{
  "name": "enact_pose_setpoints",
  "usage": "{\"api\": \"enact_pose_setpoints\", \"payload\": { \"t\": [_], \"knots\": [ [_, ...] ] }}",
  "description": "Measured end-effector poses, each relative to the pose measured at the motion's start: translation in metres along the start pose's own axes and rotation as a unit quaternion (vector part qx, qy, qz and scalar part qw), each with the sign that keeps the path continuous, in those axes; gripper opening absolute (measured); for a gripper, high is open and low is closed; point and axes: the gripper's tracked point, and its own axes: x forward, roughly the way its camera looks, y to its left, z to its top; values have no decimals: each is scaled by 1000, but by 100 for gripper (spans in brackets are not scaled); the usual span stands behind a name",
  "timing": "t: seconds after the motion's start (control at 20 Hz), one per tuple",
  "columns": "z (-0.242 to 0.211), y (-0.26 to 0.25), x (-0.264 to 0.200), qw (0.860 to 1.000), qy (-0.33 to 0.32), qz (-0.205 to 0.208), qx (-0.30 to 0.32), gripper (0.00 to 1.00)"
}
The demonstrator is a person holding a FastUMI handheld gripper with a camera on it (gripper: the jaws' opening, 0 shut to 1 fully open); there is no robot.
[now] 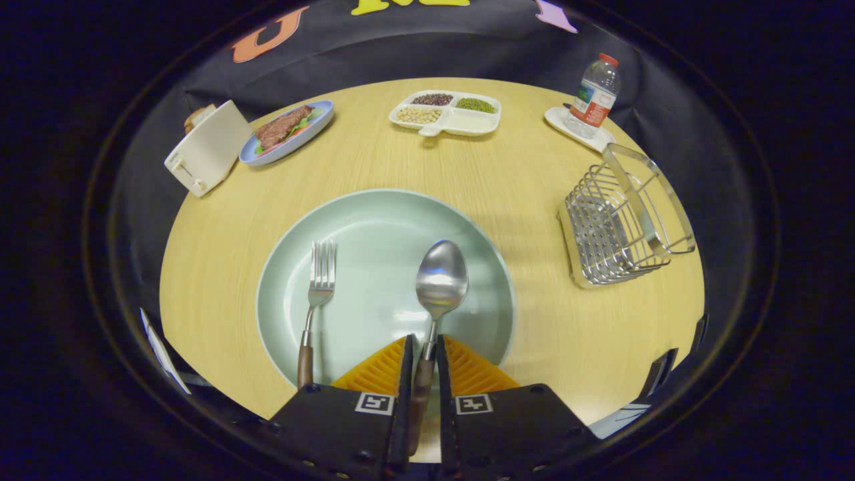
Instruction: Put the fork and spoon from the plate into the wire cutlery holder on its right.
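The gripper (pixel 422 354) pinches the spoon (pixel 437 287) by its wooden handle, both fingers pressing on it over the pale green plate (pixel 374 214). The fork (pixel 315 300) lies on the plate's left half; the wire cutlery holder (pixel 621 220) stands empty right of the plate.

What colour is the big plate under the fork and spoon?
Pale green plate, clearest in the gripper view; the gripper grips the spoon handle.
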Motion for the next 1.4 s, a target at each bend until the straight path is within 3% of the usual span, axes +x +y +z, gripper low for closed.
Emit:
{"api": "enact_pose_setpoints", "payload": {
  "t": [0.1,0.2,0.3,0.35,0.6,1.4],
  "knots": [
    [0,1,0,1000,7,1,4,19],
    [-1,2,1,1000,10,3,9,11],
    [-3,5,0,1000,15,11,10,10],
    [-5,5,-1,1000,18,14,4,4],
    [-6,6,-5,999,10,31,3,0],
    [39,-23,-77,994,-67,83,10,0]
  ]
}}
